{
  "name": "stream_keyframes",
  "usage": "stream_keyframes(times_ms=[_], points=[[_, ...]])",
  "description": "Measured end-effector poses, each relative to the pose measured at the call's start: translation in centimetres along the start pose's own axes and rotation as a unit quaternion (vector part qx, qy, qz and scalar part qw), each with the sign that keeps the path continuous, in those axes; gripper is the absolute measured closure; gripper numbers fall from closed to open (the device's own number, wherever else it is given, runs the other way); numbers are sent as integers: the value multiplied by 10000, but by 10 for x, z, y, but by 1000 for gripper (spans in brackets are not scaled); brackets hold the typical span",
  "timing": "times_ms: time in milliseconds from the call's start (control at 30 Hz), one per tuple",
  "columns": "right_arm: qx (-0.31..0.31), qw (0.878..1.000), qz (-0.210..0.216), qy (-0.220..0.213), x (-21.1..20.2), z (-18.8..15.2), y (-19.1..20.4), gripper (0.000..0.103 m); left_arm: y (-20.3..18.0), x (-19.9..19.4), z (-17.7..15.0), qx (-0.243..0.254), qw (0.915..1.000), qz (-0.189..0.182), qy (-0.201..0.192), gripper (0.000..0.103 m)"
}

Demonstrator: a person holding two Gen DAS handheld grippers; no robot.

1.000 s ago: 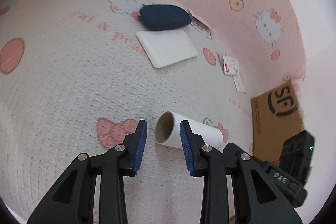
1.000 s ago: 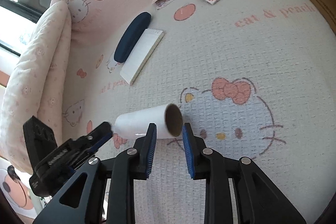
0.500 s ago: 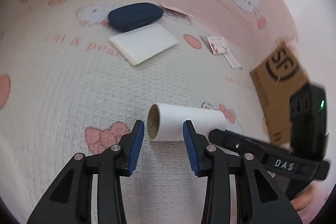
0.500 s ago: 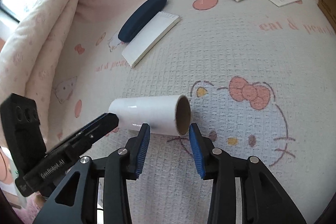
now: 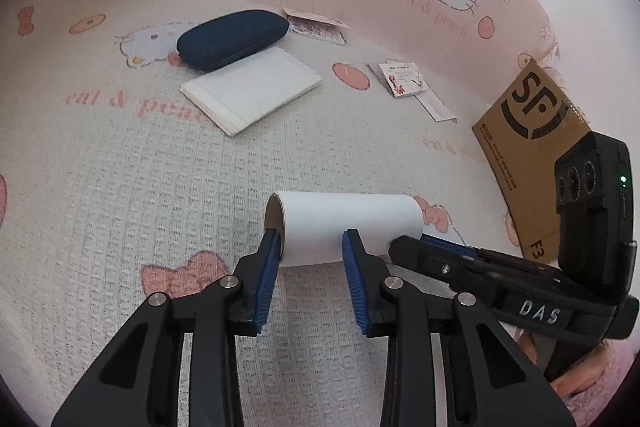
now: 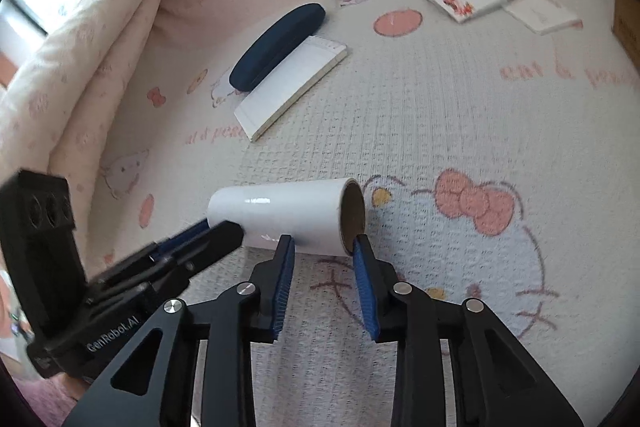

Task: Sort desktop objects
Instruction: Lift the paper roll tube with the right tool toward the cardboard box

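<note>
A white roll with a brown cardboard core [image 5: 344, 223] lies on its side on the patterned cloth, also in the right wrist view [image 6: 292, 217]. My left gripper [image 5: 310, 245] is open, its tips around the roll's left end. My right gripper [image 6: 322, 247] is open, its tips around the roll's right end. Each gripper shows in the other's view: the right one [image 5: 424, 247] and the left one [image 6: 224, 237], both at the roll.
A dark blue glasses case [image 5: 232, 39] rests beside a white notepad [image 5: 252, 91] farther back. Small cards [image 5: 402, 79] and a packet [image 5: 316, 27] lie near the pink padded wall. A brown cardboard box [image 5: 532, 143] stands at the right.
Both grippers have moved in toward the roll and opened wider. Their tips now straddle its two ends. The roll has turned to lie crosswise.
</note>
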State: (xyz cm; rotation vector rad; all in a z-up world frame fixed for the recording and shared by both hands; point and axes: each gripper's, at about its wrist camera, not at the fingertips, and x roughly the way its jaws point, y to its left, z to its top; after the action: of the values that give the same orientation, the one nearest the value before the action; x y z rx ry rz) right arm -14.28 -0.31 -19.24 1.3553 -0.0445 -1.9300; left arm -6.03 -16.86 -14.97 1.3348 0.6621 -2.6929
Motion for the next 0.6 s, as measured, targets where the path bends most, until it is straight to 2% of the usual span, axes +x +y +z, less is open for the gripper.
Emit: stream_keyframes(times_ms=[100, 200, 233, 467, 600], points=[[-428, 9986, -287, 102, 3, 1, 9, 76, -2, 4, 1, 104, 9999, 25, 56, 69], [-317, 9992, -188, 159, 5, 5, 1, 72, 3, 6, 2, -77, 9999, -57, 91, 69], [-201, 9995, -132, 183, 5, 6, -4, 67, 5, 6, 2, -129, 9998, -58, 104, 69], [-87, 9999, 66, -22, -2, 11, -18, 67, 0, 21, -4, 72, 9980, 502, 388, 69], [-172, 9997, 135, -58, 1, 19, -19, 67, 2, 18, -3, -76, 9988, 400, 267, 70]])
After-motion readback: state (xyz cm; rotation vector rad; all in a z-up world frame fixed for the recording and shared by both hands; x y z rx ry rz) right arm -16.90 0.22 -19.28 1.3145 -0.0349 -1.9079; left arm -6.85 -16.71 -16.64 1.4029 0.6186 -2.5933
